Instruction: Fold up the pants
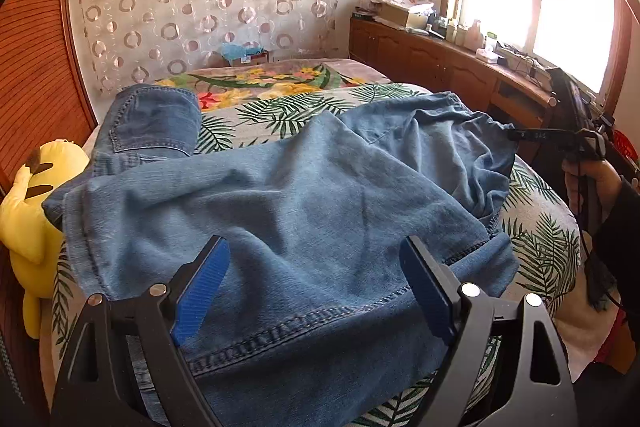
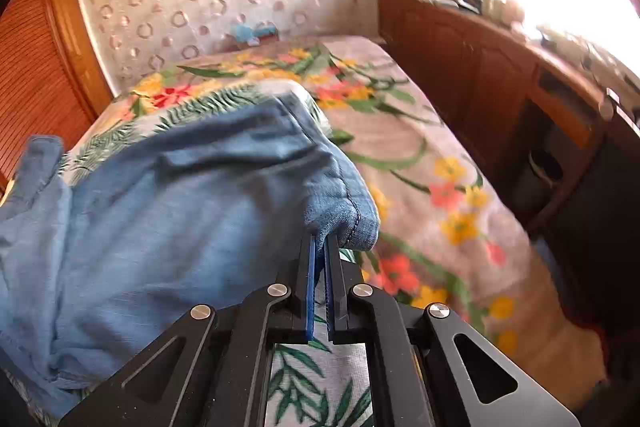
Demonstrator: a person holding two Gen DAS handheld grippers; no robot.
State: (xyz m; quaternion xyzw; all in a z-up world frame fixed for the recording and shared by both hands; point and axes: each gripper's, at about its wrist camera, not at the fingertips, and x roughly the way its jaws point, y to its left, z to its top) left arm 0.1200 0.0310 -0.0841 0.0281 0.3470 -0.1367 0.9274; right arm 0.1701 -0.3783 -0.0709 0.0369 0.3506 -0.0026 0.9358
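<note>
Blue denim pants (image 1: pixel 280 195) lie spread and rumpled across the bed. My left gripper (image 1: pixel 316 259) is open, its blue pads on either side of a hemmed leg end below it. My right gripper (image 2: pixel 320 247) is shut on the edge of the pants (image 2: pixel 192 195), pulling the cloth taut. In the left wrist view the right gripper (image 1: pixel 516 135) pinches the far right edge of the pants, held by a hand.
The bed has a palm-leaf cover (image 1: pixel 536 227) over a floral blanket (image 2: pixel 420 163). A yellow plush toy (image 1: pixel 28 219) sits at the bed's left edge. A wooden cabinet (image 1: pixel 440 63) with clutter runs along the right under the window. A wooden wardrobe (image 1: pixel 36 67) stands on the left.
</note>
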